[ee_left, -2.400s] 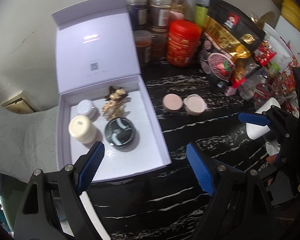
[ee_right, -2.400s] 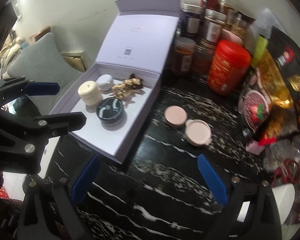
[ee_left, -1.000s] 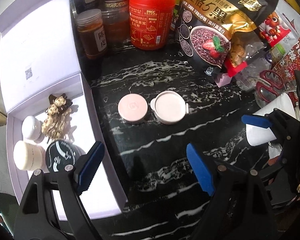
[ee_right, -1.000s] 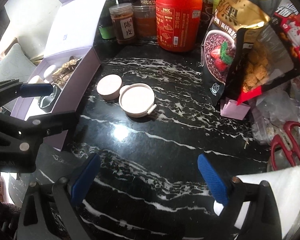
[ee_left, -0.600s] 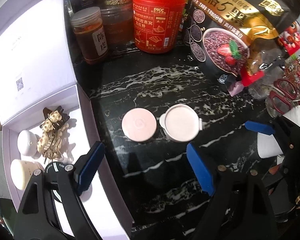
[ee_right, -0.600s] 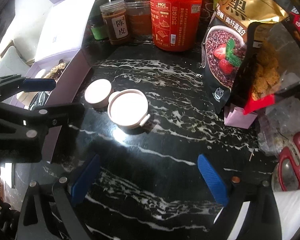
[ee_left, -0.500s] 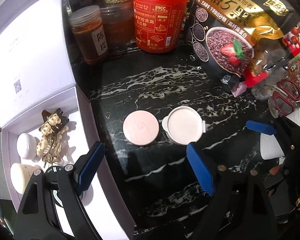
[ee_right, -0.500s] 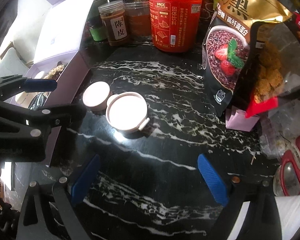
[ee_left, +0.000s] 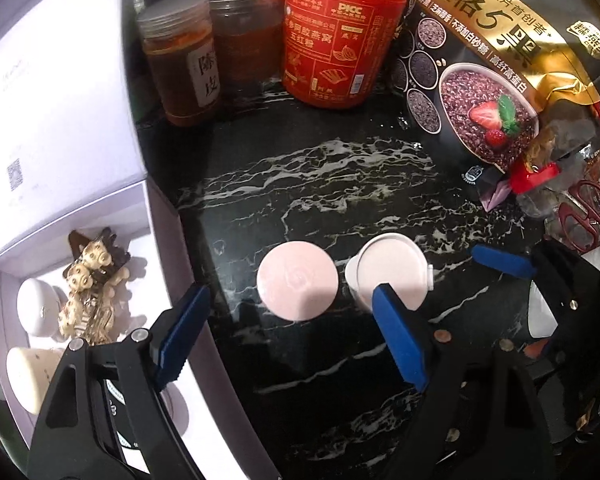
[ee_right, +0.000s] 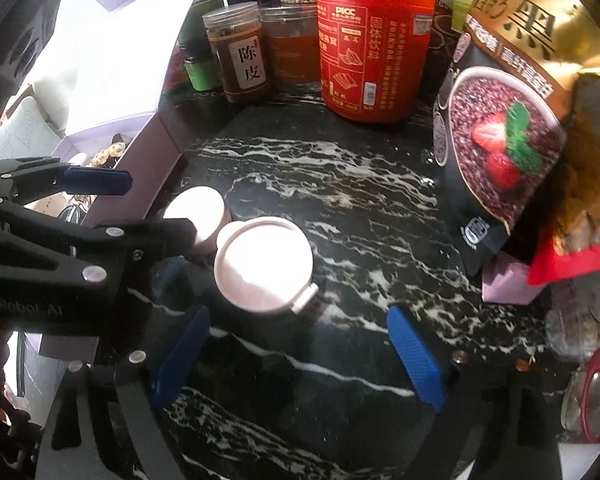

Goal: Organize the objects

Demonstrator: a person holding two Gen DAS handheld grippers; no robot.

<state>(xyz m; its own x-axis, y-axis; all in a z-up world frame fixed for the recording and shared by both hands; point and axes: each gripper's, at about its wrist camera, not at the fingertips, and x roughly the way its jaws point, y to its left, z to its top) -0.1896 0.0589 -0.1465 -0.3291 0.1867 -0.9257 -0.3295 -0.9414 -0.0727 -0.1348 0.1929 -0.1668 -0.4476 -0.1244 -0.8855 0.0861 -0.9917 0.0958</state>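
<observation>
Hovering with jaws apart and just narrowing, the left gripper (ee_left: 288,332) frames a pink round compact (ee_left: 297,285) and the right gripper (ee_right: 300,348) a white-lidded jar (ee_right: 263,265), touching on the black marble surface (ee_right: 340,200).

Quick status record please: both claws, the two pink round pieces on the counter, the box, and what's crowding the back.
left claw: open, jaws just closing a little, over the pink lid, not gripping
right claw: open, jaws just closing, nothing between them, near the pink jar
pink pieces: side by side on the black marble counter
white box: open; small jars and a hair clip inside
back: red canister, spice jars, oat bag
</observation>
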